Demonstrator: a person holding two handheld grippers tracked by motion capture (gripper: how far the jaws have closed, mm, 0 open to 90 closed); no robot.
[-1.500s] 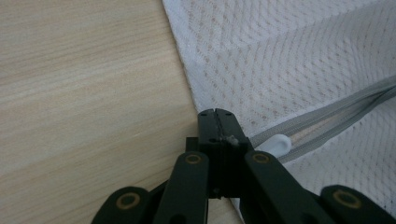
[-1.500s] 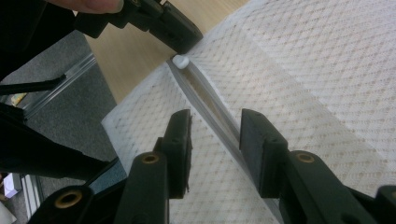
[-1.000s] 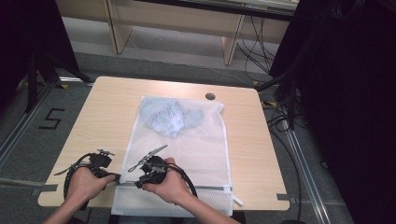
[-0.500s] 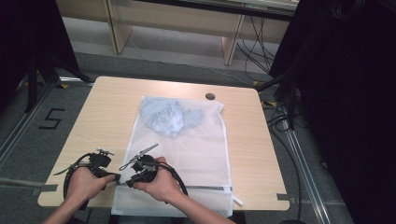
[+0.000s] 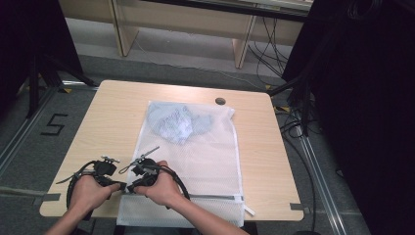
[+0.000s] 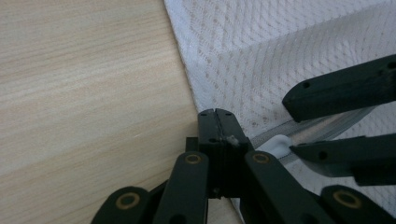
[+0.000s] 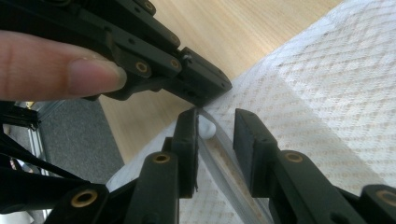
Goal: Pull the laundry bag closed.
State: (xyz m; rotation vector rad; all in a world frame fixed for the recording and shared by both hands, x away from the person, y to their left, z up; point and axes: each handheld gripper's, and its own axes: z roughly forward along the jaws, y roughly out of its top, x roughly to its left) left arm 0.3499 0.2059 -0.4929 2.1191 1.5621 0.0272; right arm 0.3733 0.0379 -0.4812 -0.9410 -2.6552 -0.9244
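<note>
Right tongs (image 5: 131, 187) shifted left, wooden table (image 5: 117, 110), grey floor (image 5: 29, 142)

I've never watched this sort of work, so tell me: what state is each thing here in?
Mesh laundry bag: lying flat on the table, a bluish garment inside.
Zipper: the white pull sits at the bag's left corner.
Left gripper: shut on the bag's corner.
Right gripper: jaws apart, just been opening, straddling the zipper.
</note>
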